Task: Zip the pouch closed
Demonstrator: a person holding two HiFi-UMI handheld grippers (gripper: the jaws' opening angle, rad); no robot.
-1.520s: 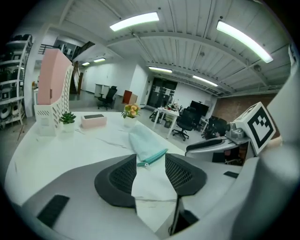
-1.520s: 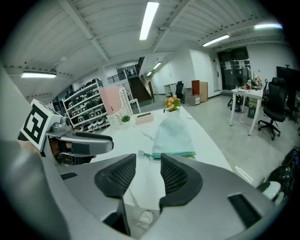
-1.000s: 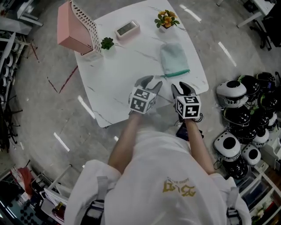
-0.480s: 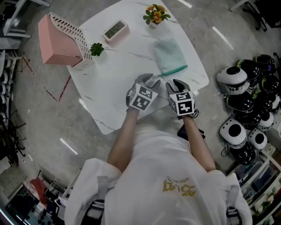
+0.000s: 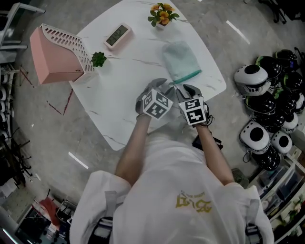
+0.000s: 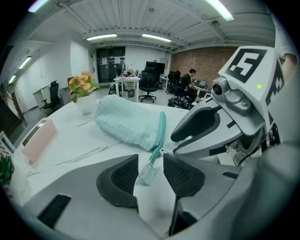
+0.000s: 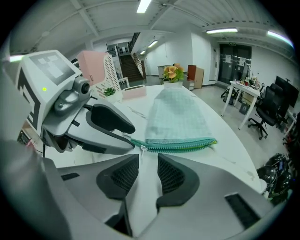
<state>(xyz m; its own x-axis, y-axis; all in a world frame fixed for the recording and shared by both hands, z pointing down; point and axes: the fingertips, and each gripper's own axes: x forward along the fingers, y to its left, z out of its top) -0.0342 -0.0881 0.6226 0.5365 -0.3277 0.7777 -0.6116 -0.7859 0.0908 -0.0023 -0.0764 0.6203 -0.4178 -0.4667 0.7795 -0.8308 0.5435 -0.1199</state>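
Note:
A pale teal pouch [image 5: 179, 59] lies flat at the right of the white table [image 5: 119, 100], its green zipper [image 5: 187, 76] along the near edge. In the left gripper view the zipper [image 6: 161, 130] ends in a clear pull tab [image 6: 147, 174]. That tab lies between the jaws of my left gripper [image 6: 150, 159]; the pads do not touch it and the jaws are opening. My right gripper [image 7: 148, 158] hovers just short of the zipper's end [image 7: 142, 147], jaws closing with only bare table between them. Both grippers sit side by side: left gripper [image 5: 163, 87], right gripper [image 5: 187, 90].
A pink slotted organiser [image 5: 55, 55] and a small green plant [image 5: 98, 59] stand at the table's left. A small clock [image 5: 117, 35] and a flower pot [image 5: 161, 13] are at the far side. Black-and-white helmets [image 5: 264, 109] crowd the floor to the right.
Both grippers have sunk and moved forward to the near end of the pouch's zipper. The left one has rolled, and the gap between the two has narrowed.

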